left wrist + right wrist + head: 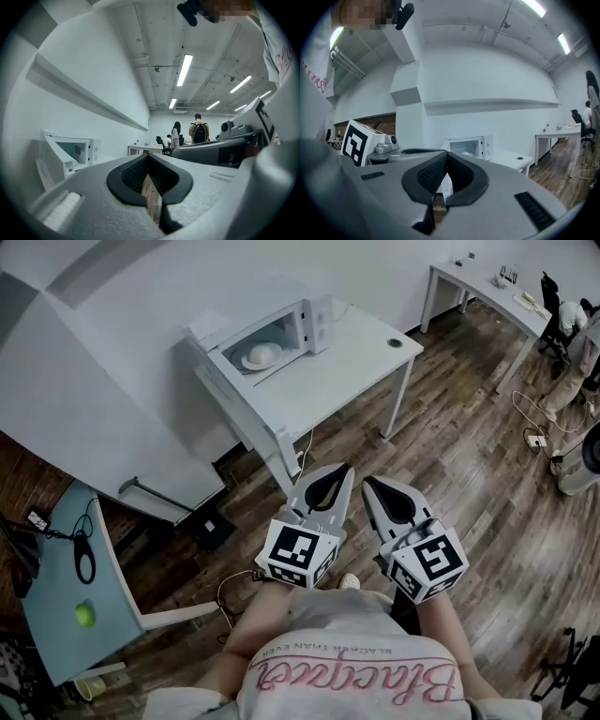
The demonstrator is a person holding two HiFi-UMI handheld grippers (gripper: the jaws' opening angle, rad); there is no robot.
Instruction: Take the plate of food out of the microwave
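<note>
A white microwave (281, 334) stands with its door open at the left end of a white table (352, 367). Inside it lies a white plate (261, 356) with a pale mound of food. The microwave also shows in the left gripper view (72, 151) and the right gripper view (472, 146). Both grippers hang side by side close to the person's body, well short of the table and pointing level toward it. My left gripper (339, 471) is shut with nothing in it. My right gripper (369, 484) is likewise shut and holds nothing.
A small dark disc (395, 342) lies on the table's right end. Wooden floor (469, 474) stretches between me and the table. A teal desk (56, 615) with a green ball (84, 615) stands at lower left. Another white table (487, 289) and people (574, 329) are far right.
</note>
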